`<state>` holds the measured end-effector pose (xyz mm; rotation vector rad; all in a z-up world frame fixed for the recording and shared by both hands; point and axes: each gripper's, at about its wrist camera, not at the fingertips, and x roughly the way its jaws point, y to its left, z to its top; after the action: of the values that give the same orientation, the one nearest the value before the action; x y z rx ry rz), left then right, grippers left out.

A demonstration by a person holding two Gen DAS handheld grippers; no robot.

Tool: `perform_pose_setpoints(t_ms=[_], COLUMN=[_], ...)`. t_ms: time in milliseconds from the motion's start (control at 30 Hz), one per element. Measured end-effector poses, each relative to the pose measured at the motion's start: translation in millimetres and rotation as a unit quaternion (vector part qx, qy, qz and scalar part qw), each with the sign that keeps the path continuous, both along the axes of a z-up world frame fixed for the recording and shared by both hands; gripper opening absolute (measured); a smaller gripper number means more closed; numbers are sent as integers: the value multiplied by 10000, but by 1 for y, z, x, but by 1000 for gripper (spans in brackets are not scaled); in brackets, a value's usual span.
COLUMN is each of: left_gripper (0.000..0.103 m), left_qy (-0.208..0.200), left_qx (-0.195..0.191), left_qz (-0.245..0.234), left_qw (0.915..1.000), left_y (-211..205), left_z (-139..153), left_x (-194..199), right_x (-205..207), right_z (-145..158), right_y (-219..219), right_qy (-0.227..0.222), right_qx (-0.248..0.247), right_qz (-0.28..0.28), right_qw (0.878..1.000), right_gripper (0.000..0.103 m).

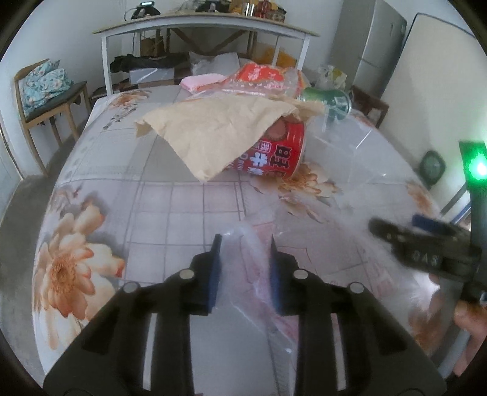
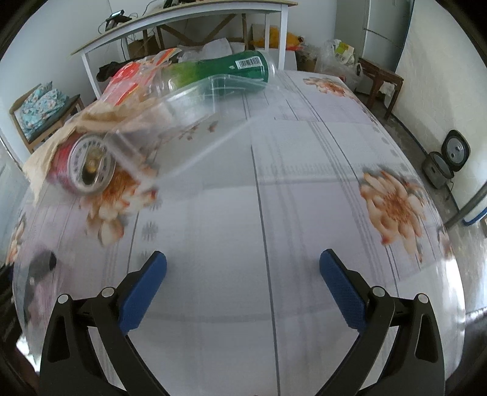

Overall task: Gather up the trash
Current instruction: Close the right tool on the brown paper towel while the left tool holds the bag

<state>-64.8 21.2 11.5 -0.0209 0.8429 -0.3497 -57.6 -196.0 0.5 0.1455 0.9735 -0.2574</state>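
Lying sideways, red can (image 1: 275, 152), lid rightward

On the table (image 1: 152, 198): one red can (image 1: 274, 149), one green bottle (image 2: 225, 71), one brown paper sheet (image 1: 210, 131). One clear plastic bag (image 1: 246, 274) lies at the near edge. Two grippers are in view, left (image 1: 245, 243) and right (image 2: 243, 259).

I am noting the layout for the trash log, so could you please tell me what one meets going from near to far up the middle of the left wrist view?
Left claw with the clear plastic bag between its pads → brown paper → red snack bag → white table.
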Motion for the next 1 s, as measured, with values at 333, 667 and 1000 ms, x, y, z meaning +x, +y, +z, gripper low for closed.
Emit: perform_pose_setpoints(t_ms=[333,667,1000], left_gripper=[24,24,25], left_qy=[-156,-129,-89], left_qx=[-13,-163,-375], left_qz=[1,191,188], left_qw=[9999,9996,9991], left_y=[22,38,43], left_z=[4,-5,-6], left_x=[-26,-27,-27], right_x=[-39,74,136], right_z=[72,99,70], right_y=[39,142,181], right_qy=[-713,-401,326], right_qx=[-257,-829,-887], right_qz=[863,2625,3437], right_qw=[9934,9605,9343], right_gripper=[98,98,87])
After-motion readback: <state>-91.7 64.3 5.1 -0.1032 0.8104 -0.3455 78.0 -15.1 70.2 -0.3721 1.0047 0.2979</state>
